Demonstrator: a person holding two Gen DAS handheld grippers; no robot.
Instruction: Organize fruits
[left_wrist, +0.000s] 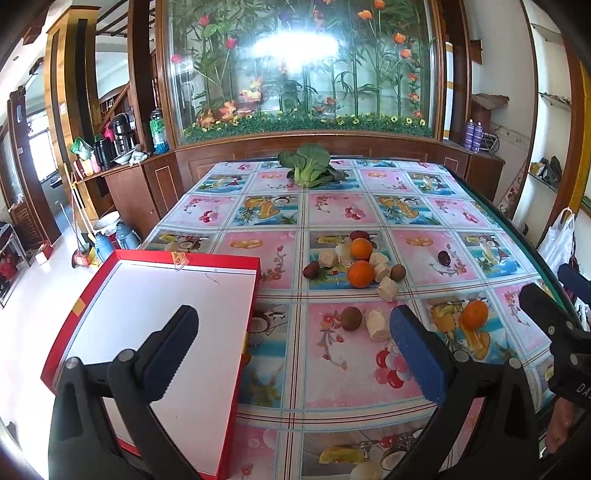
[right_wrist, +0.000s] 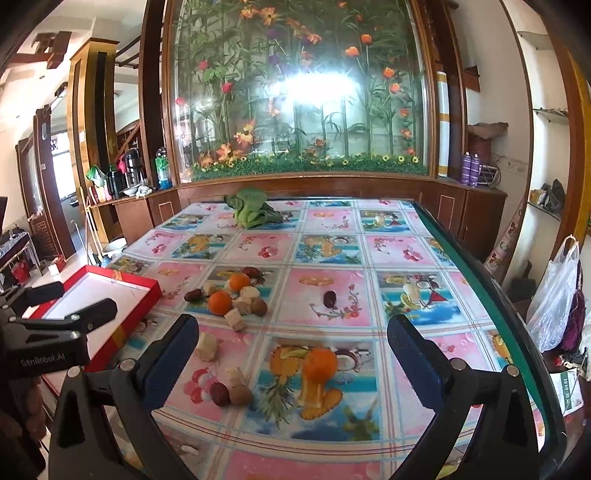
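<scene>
A red box (left_wrist: 221, 259) with a bare white inside lies at the table's left; my left gripper (left_wrist: 295, 332) hovers open, its left finger over the box, nothing held. Two oranges (left_wrist: 361, 274) sit mid-table among pale chunks (left_wrist: 388, 288), dark dates (left_wrist: 311, 269) and brown round fruits (left_wrist: 351, 318). A lone orange (right_wrist: 320, 363) rests on the cloth just ahead of my open right gripper (right_wrist: 293, 332), in line with the gap between its fingers and apart from them. A date (right_wrist: 219, 393) and a brown fruit (right_wrist: 241, 394) lie to its left. The red box (right_wrist: 140, 306) shows at left.
A bok choy (left_wrist: 306, 166) lies at the table's far end. The table's green edge (right_wrist: 480, 277) runs along the right, with a plastic bag (right_wrist: 554, 295) hanging beyond it. A wooden cabinet and a glass flower panel stand behind the table. A hand holds the left gripper (right_wrist: 86, 296).
</scene>
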